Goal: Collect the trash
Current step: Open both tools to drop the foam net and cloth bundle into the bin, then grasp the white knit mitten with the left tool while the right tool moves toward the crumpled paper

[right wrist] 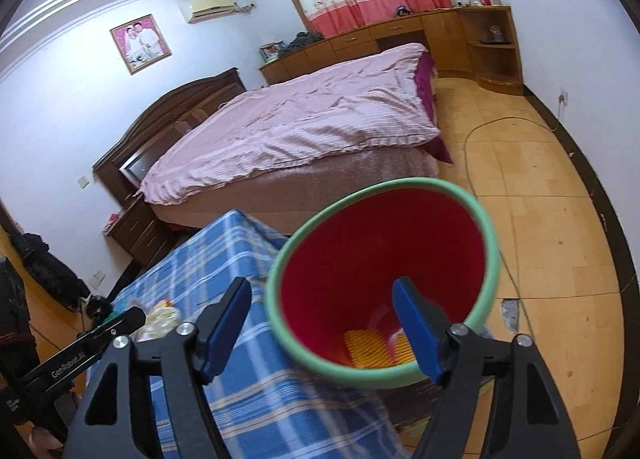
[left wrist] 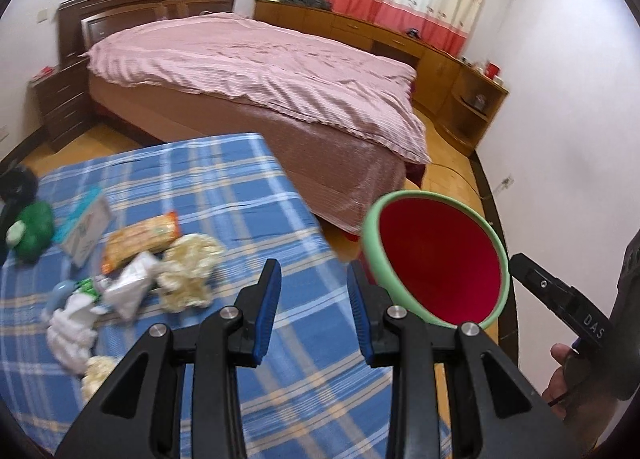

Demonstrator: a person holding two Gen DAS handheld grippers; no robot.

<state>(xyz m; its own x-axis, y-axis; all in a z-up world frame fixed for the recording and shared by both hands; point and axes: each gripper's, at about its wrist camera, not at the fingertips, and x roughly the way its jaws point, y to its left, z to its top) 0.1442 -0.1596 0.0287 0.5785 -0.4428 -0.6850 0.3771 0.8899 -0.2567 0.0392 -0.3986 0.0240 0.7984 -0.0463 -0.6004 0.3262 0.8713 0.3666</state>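
A red bin with a green rim is tilted beside the table's right edge; it also shows in the left wrist view. My right gripper straddles its near rim, one finger inside and one outside; I cannot tell whether it grips. My left gripper is open and empty above the blue plaid tablecloth. Trash lies at the left: crumpled yellowish paper, a white wrapper, an orange snack packet, white tissue.
A small box and a green bag lie at the table's left. A bed with a pink cover stands behind. Wooden cabinets line the far wall. A cable runs over the tiled floor.
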